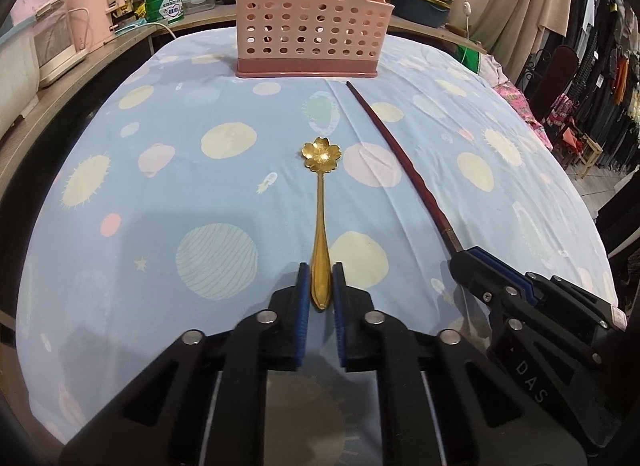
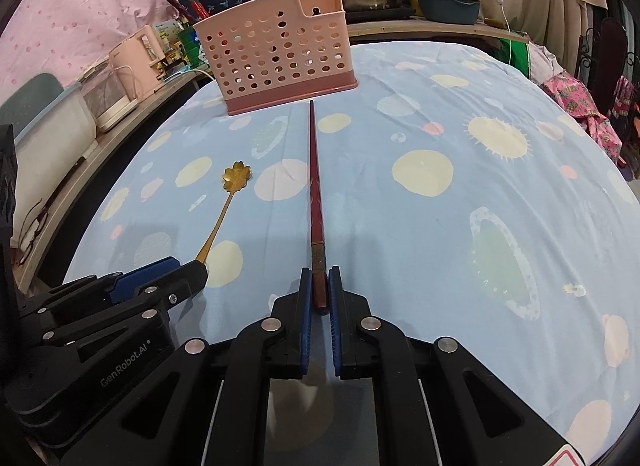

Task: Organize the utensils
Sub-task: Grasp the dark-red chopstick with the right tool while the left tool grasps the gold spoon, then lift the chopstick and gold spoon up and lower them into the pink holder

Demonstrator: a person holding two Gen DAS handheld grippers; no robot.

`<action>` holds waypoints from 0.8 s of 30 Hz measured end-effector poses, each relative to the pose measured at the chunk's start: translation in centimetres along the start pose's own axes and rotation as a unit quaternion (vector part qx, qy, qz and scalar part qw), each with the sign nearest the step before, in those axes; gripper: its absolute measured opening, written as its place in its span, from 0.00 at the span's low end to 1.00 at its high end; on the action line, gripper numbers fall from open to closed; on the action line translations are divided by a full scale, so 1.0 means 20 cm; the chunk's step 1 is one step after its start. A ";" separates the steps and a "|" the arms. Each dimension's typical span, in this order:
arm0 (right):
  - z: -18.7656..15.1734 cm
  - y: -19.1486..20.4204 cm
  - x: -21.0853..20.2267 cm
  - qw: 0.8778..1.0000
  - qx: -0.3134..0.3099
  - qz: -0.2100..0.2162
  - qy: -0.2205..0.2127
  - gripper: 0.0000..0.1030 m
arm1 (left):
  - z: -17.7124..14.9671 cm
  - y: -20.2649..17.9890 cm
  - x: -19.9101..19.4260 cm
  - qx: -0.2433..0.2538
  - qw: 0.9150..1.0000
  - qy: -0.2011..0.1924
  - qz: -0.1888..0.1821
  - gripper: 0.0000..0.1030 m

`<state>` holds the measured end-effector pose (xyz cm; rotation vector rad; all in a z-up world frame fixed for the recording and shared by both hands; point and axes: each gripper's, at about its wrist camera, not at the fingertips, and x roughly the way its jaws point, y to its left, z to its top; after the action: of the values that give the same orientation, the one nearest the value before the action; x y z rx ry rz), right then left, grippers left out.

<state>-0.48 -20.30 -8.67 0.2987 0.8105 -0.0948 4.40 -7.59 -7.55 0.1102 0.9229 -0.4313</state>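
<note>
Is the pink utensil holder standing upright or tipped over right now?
Upright. The pink utensil holder sits flat on its darker base on the planet-print cloth, with its open top facing up in both wrist views.

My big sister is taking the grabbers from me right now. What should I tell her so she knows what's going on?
Left gripper: fingers closed on the handle end of the gold flower spoon, which lies flat on the cloth.
Right gripper: fingers closed on the thick end of the dark red chopstick, tip pointing at the holder, also lying on the cloth.
Pink utensil holder: stands at the far end of the blue tablecloth; nothing visible inside it.
Done: both utensils gripped.
Left: lift each one, carry it over and drop it into the holder.
</note>
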 end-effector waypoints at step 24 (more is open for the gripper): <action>0.12 0.02 -0.25 0.998 0.013 0.039 -0.052 0.07 | 0.17 0.11 -0.24 -0.040 0.998 -0.055 -0.015 0.10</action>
<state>-2.15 -20.73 -3.47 0.3462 0.6939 -0.0473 5.32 -5.10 -1.86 -0.0002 0.8321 -0.4242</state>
